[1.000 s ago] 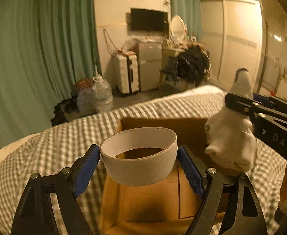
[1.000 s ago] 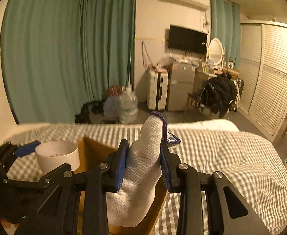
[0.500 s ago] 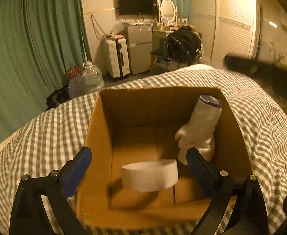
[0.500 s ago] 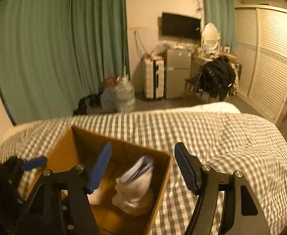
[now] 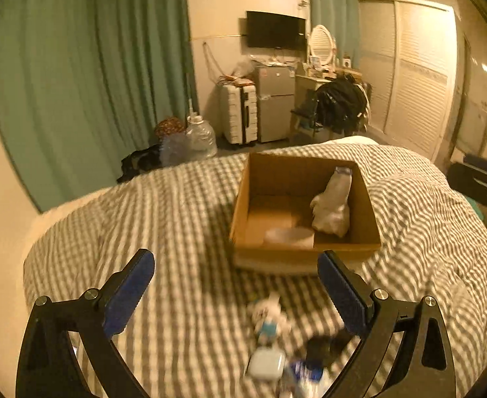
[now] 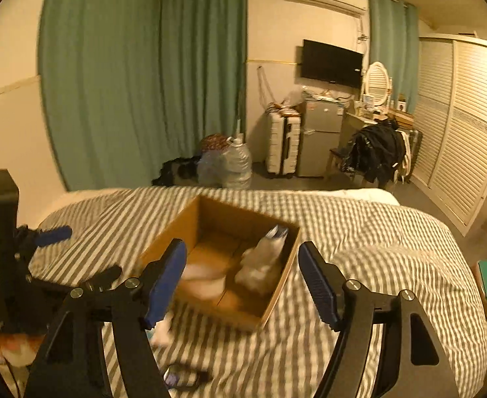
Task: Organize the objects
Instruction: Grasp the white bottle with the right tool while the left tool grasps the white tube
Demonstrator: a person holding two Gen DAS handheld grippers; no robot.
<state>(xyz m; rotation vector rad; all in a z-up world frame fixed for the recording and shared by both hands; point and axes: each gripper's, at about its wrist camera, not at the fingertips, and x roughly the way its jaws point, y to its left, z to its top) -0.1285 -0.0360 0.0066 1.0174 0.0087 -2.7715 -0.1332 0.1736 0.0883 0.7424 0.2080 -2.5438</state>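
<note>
Several small loose items (image 5: 270, 341) lie on the bed (image 5: 177, 219) just below the left tool (image 5: 235, 293), wide open, empty; right tool (image 6: 241, 282) opening, empty; box (image 5: 304, 252) beyond both

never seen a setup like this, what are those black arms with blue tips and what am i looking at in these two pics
Those are two handheld claws, one in each of a person's hands, each carrying a fisheye camera looking along its fingers. One picture is from the left claw, the other from the right claw. Both are open and hold nothing; the right one's jaws are opening. Ahead on the checked bed sits a cardboard box containing a white sock and a tape roll. Blurred small items lie nearer.
</note>
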